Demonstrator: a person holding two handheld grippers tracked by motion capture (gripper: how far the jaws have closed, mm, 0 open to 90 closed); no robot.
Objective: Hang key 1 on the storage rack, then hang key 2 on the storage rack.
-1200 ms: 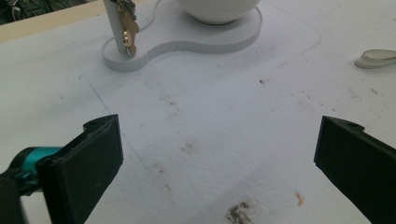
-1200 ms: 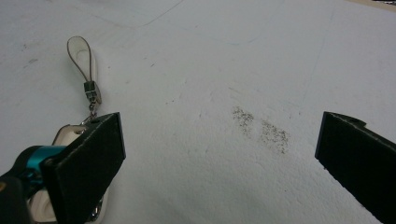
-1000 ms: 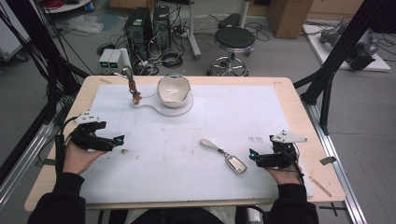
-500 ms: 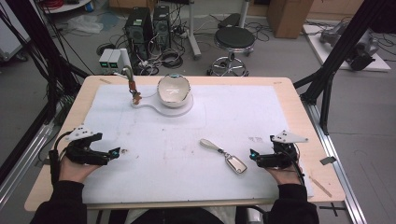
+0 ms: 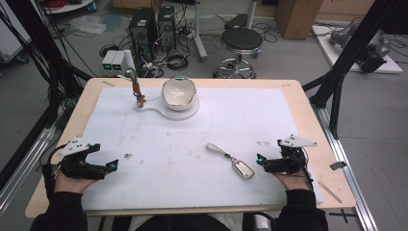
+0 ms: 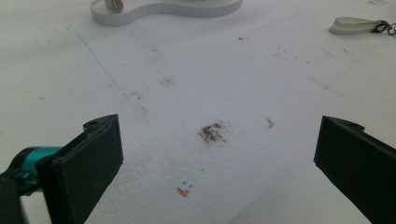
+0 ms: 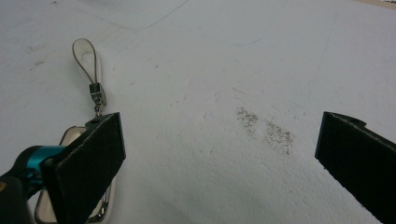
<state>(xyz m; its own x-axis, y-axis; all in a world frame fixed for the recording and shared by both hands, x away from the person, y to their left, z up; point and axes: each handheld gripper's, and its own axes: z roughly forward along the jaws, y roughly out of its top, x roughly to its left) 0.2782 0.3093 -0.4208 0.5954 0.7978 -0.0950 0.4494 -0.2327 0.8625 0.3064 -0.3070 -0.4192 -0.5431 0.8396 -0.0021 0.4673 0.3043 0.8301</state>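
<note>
A silver key fob point(image 5: 243, 169) with a pale strap point(image 5: 216, 148) lies on the white mat point(image 5: 207, 130) near the front right. Just right of it my right gripper point(image 5: 260, 160) rests open and empty. In the right gripper view the fob point(image 7: 71, 136) is partly hidden behind the left jaw, and its strap loop point(image 7: 86, 58) stretches away from it. My left gripper point(image 5: 115, 165) sits open and empty at the front left, above a dark stain point(image 6: 212, 132) that shows between its jaws in the left gripper view. The strap point(image 6: 356, 25) shows far off at the upper right there.
A shiny bowl point(image 5: 179, 92) stands on a flat white base point(image 5: 159, 109) at the back of the mat, beside a small upright hook holding a brown piece point(image 5: 138, 94). The base's edge point(image 6: 140, 14) shows at the top of the left gripper view. The wooden table rim point(image 5: 332, 159) frames the mat.
My left gripper has slid back toward the near edge of the table. The right gripper and the key fob have stayed put.
</note>
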